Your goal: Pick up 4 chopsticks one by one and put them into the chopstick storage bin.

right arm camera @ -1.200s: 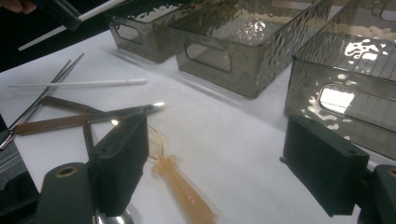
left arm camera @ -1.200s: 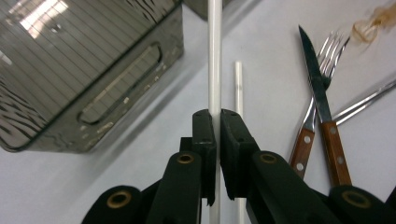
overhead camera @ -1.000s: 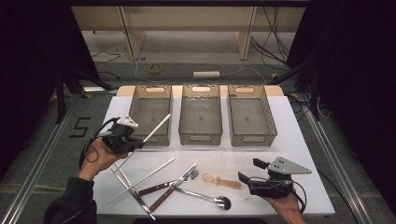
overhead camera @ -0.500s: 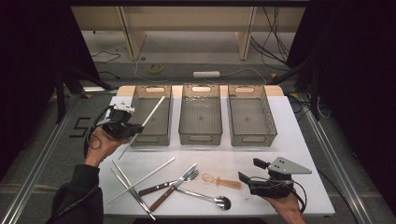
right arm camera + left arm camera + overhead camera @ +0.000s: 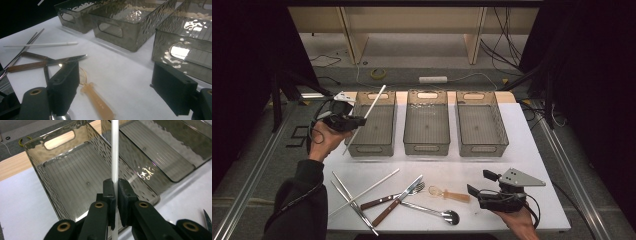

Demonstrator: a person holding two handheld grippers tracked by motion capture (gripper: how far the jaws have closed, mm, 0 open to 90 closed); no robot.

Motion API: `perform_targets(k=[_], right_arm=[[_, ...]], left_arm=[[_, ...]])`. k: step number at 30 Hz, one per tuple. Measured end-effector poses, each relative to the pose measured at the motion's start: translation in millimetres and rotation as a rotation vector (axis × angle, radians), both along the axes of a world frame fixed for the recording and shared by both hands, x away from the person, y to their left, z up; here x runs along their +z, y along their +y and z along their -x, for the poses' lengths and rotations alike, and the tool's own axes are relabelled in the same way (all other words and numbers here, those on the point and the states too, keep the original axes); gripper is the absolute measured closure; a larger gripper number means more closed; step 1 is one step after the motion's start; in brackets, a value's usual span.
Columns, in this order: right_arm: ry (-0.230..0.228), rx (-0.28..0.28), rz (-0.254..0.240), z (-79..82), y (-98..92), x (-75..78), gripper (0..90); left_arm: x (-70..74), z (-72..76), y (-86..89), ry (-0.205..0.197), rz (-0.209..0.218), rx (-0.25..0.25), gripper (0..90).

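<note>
The left claw (image 5: 358,121) is clamped tight on a thin white plastic chopstick (image 5: 371,108), and it has travelled since a second ago: from the middle left of the high view up to the upper left, beside the leftmost smoky clear plastic bin (image 5: 373,130). The stick now slants across that bin's near-left corner, tip toward the handle cut-out. In the left gripper view, the chopstick (image 5: 115,152) runs straight up between the pressed jaws, over the bin (image 5: 62,177). The right claw (image 5: 476,192) hasn't budged at the lower right of the white desk (image 5: 537,150), jaws wide apart, empty, near a small amber plastic spoon (image 5: 451,194).
</note>
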State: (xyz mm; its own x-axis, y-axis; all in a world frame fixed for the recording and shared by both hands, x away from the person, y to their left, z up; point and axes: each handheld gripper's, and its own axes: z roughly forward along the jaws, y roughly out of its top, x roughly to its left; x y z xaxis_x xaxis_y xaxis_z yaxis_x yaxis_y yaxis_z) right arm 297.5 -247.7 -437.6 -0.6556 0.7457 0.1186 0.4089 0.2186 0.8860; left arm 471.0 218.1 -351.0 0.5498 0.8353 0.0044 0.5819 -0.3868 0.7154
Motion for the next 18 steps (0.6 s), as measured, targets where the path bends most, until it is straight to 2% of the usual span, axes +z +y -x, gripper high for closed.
perform_targets(k=[10,16,18], right_arm=[[0.004,0.005,0.001,-0.6,0.9,-1.0,23.3],[0.01,0.011,0.003,-0.8,1.7,-1.6,23.3],[0.011,0.012,0.003,-0.7,2.0,-1.7,23.3]], left_arm=[[3.9,-22.7,-1.0,-0.055,0.016,0.042,84.7],[2.0,-37.5,-1.3,-0.047,0.031,0.059,84.7],[1.8,-40.4,-3.0,-0.048,0.025,0.059,84.7]])
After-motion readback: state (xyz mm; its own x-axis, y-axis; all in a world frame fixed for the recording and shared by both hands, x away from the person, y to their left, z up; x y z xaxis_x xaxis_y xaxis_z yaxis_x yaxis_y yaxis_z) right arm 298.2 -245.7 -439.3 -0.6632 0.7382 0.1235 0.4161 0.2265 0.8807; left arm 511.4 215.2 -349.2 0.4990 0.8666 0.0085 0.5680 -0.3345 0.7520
